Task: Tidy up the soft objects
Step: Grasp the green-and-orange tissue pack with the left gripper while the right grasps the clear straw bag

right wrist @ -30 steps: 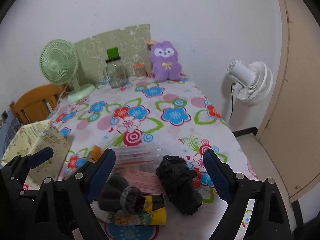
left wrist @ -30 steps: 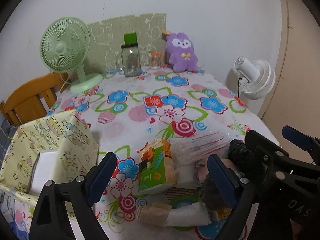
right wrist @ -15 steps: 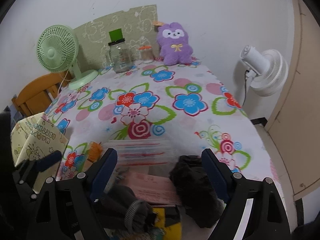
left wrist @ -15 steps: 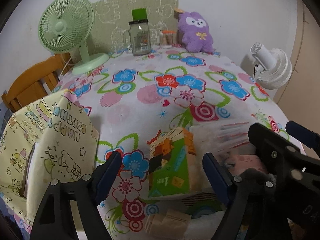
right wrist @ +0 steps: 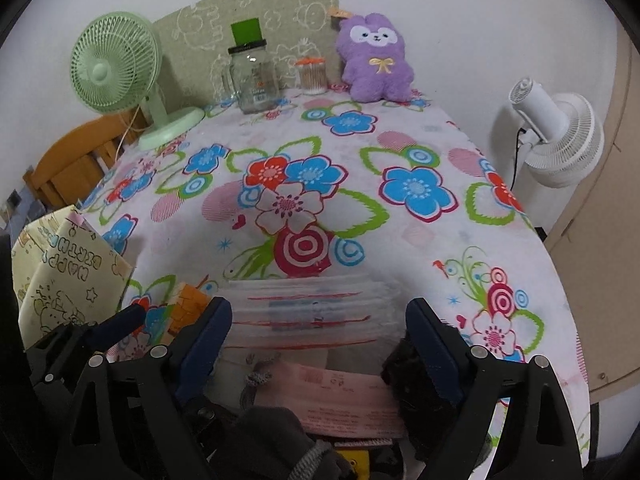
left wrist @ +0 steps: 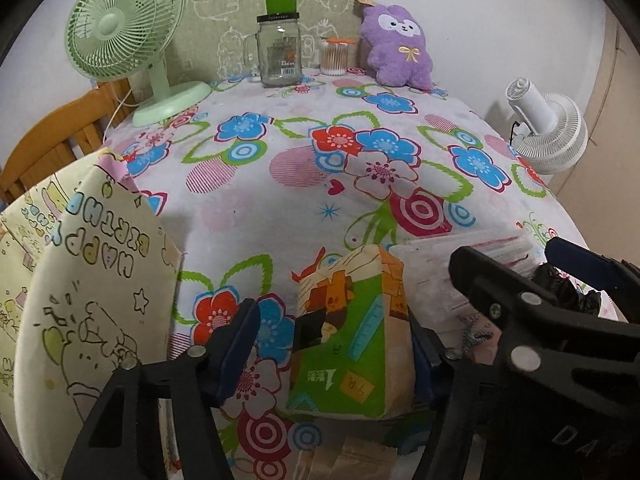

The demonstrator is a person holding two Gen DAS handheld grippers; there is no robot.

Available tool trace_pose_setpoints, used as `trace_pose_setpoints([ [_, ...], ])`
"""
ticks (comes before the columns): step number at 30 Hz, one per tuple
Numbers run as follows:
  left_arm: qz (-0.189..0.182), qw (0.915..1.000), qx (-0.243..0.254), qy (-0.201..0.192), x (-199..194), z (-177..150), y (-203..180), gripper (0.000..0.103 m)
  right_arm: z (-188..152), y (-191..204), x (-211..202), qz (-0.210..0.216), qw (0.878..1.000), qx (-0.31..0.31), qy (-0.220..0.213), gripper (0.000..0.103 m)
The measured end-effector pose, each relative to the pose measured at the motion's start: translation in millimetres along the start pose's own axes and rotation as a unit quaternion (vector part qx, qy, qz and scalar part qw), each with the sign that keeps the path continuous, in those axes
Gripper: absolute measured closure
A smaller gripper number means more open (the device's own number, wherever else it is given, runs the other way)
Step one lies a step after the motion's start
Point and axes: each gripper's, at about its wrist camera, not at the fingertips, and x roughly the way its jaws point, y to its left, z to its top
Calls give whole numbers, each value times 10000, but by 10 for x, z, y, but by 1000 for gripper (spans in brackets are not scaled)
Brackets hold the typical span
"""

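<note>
The left gripper (left wrist: 332, 354) straddles the green tissue pack (left wrist: 352, 336), which stands on end on the flowered tablecloth (left wrist: 280, 200) at the near edge of the table. Its jaws have just been closing around the pack: the right finger looks pressed to the pack's side, while a gap shows at the left finger, so the pack is not yet clamped. The pack looks light and squashy under a slick plastic wrap; a hold across its broad middle, as lined up, would likely serve best, since a pinch at the tapered top could slip off.

Just right of the tissue pack, the right gripper (right wrist: 316, 340) hangs wide apart and empty over a pink packet (right wrist: 340, 400), with a dark grey knit item (right wrist: 276, 440) nearer the camera and a crumpled black bundle (right wrist: 404, 364) by its right finger. Just beyond lies a stack of clear striped packets (right wrist: 312, 308), thin and probably slippery.

Left of the tissue pack stands the yellow gift bag (left wrist: 80, 288), open-topped. Far beyond, by the wall, sits the purple plush (left wrist: 400, 48), soft and easily grabbed by its body.
</note>
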Motion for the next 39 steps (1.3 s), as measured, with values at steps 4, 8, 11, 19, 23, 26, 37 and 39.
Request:
trace_pose_setpoints([
  [4, -12, 9998, -123, 156, 92, -3, 64, 47, 22, 53, 55, 10, 10000, -46, 77, 9],
  [8, 8, 9999, -95, 120, 98, -10, 73, 54, 55, 93, 107, -60, 9998, -122, 162, 8],
  [11, -86, 9999, -20, 102, 88, -14, 58, 64, 75, 116, 153, -57, 9997, -153, 206, 8],
  [19, -205, 9997, 29, 100, 102, 14, 63, 77, 68, 140, 227, 38, 9992, -236, 320, 23],
  [23, -235, 9997, 50, 102, 104, 14, 52, 78, 45, 128, 240, 72, 9990, -201, 381, 38],
  [26, -229, 9997, 70, 69, 81, 11, 42, 80, 37, 114, 221, 90, 9990, -202, 380, 55],
  [37, -111, 9998, 103, -95, -57, -26, 15, 82, -36, 120, 90, 300, 9984, -279, 393, 95],
  [39, -113, 9998, 121, -113, -84, -34, 1, 82, -54, 137, 50, 322, 9984, -305, 364, 96],
])
